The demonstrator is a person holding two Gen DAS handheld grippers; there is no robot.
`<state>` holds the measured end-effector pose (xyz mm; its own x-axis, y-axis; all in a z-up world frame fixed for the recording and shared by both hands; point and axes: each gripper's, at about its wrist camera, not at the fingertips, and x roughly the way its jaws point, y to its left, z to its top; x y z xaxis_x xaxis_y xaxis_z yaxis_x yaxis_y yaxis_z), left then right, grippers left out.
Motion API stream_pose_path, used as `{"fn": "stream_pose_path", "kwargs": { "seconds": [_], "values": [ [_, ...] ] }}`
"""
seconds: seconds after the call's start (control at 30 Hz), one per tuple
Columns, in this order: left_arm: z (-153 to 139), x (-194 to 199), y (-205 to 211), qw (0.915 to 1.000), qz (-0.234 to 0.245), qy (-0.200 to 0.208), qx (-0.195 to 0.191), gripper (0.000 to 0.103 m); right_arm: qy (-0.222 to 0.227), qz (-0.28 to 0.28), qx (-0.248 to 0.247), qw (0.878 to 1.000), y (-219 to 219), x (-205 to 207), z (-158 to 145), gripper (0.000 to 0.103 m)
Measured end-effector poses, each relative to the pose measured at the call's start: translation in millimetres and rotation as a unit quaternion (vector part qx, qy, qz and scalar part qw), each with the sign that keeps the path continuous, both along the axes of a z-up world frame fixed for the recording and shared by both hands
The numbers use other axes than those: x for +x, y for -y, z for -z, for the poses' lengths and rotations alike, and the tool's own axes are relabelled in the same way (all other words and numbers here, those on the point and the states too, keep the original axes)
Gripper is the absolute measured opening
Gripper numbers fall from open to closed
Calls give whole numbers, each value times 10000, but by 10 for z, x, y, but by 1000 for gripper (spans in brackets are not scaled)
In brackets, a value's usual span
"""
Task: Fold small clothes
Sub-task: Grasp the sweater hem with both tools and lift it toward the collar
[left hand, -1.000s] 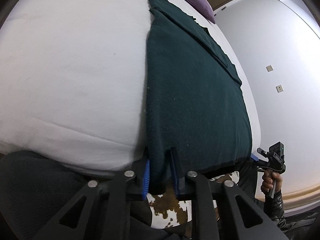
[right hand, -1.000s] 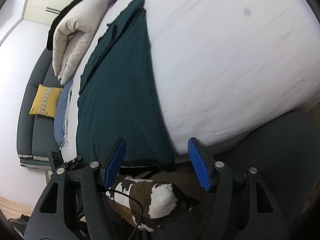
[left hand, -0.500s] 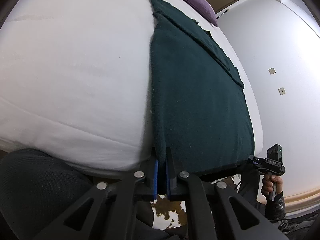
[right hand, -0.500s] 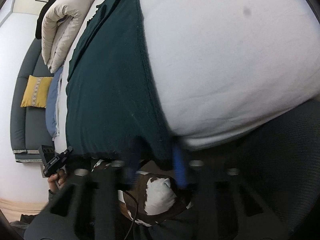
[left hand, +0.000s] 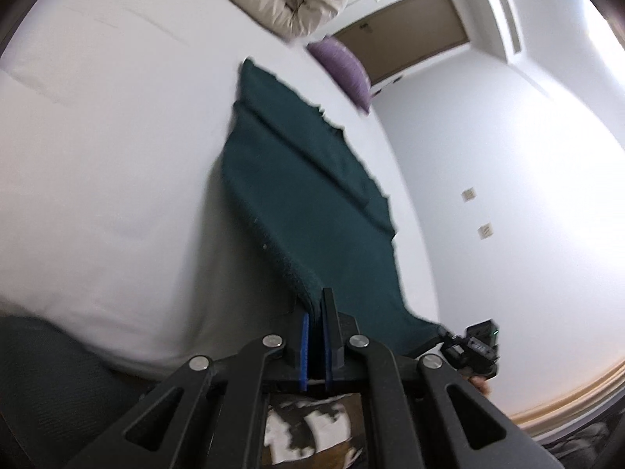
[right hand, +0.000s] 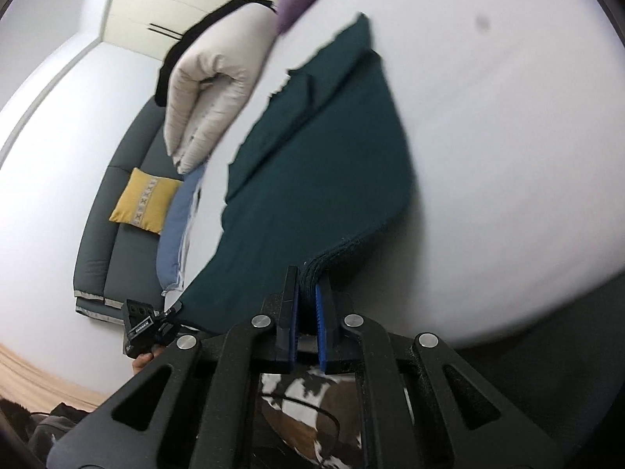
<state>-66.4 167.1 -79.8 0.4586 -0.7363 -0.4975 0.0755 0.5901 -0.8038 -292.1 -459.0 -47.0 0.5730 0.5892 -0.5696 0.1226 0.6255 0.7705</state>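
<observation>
So both tongs are clamped down right now. The left gripper (left hand: 316, 324) is pinched tight on the near left corner of the dark green garment (left hand: 312, 195), with the blue pads (left hand: 304, 348) squeezed almost together and a bunched fold of fabric caught between them. Same deal on the other side: the right gripper (right hand: 306, 301) is closed on the near right corner of the garment (right hand: 320, 164), where a thick rolled edge of cloth is seen wedged between its blue pads (right hand: 320, 320).

In the left wrist view the right gripper (left hand: 474, 348) is also spotted low at the right, holding the opposite corner, and in the right wrist view the left gripper (right hand: 146, 328) shows up low at the left doing the same. The near hem is stretched between the two and lifted clear of the white bed (left hand: 109, 156), while the far part of the garment is still laid flat on the sheet, with a folded-over strip along its far end.

Further out, a rolled beige duvet (right hand: 211, 86) and a purple pillow (left hand: 347, 66) are found at the far end of the bed. A grey sofa (right hand: 117, 234) with a yellow cushion (right hand: 142, 201) is seen by the wall, plus a brown-and-white cowhide rug (right hand: 308, 398) underneath the tongs.
</observation>
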Motion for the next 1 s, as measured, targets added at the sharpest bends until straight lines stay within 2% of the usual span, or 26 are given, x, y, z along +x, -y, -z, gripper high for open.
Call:
{"fn": "stream_pose_path", "kwargs": {
  "seconds": [0.17,0.3,0.57,0.77,1.0],
  "values": [
    [-90,202,-65,9989,-256,99,-380,6,342,66,93,9994,-44,340,-250,6],
    [-247,424,-74,9979,-375,290,-445,6,655,182,148,9976,-13,710,-499,6],
    [-473,1060,-84,9956,-578,539,-507,6,905,500,-14,9946,134,1629,-782,6],
    [-366,1734,-42,9945,-821,412,-506,6,872,807,-232,9926,298,2326,-758,6],
    [-178,2561,58,9937,-1035,246,-354,6,638,1168,-462,9900,519,3093,-460,6]
  ]
}}
